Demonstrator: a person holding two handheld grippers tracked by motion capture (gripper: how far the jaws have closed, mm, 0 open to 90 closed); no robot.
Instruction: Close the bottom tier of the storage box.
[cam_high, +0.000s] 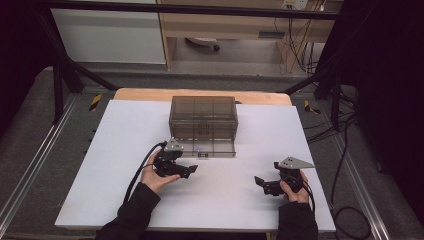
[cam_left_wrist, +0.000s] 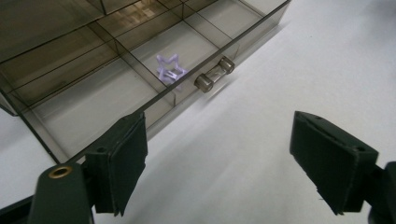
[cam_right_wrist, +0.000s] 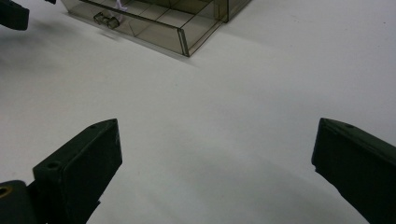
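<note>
A smoky see-through box (cam_high: 203, 120) is sitting toward the far middle of the white surface (cam_high: 100, 190), and its bottom drawer (cam_high: 212, 148) is standing pulled out toward the person. In the left gripper view the drawer (cam_left_wrist: 88, 109) is showing thin walls that are splitting it into compartments, and in the one right behind the handle (cam_left_wrist: 215, 74) a small pale purple star (cam_left_wrist: 169, 70) is lying on the floor of the compartment, close to the front wall. The compartments beside it are showing bare floor. The handle is a short clear bar with a stubby end on each side, sticking out from the front wall of the drawer.

The left claw (cam_high: 186, 171) is hovering just in front of the drawer, near its left part, with the jaws standing wide apart and nothing between them but white surface; one jaw is overlapping the drawer's near corner in its own view without a clear touch.

The right claw (cam_high: 261, 183) is resting well apart from the box, out on the right side of the surface. Its jaws are gaping wide too, and nothing is gripped. From its view the drawer (cam_right_wrist: 154, 28) is showing at the top, with a sliver of the star (cam_right_wrist: 121, 5) peeking above the handle (cam_right_wrist: 106, 19).
</note>
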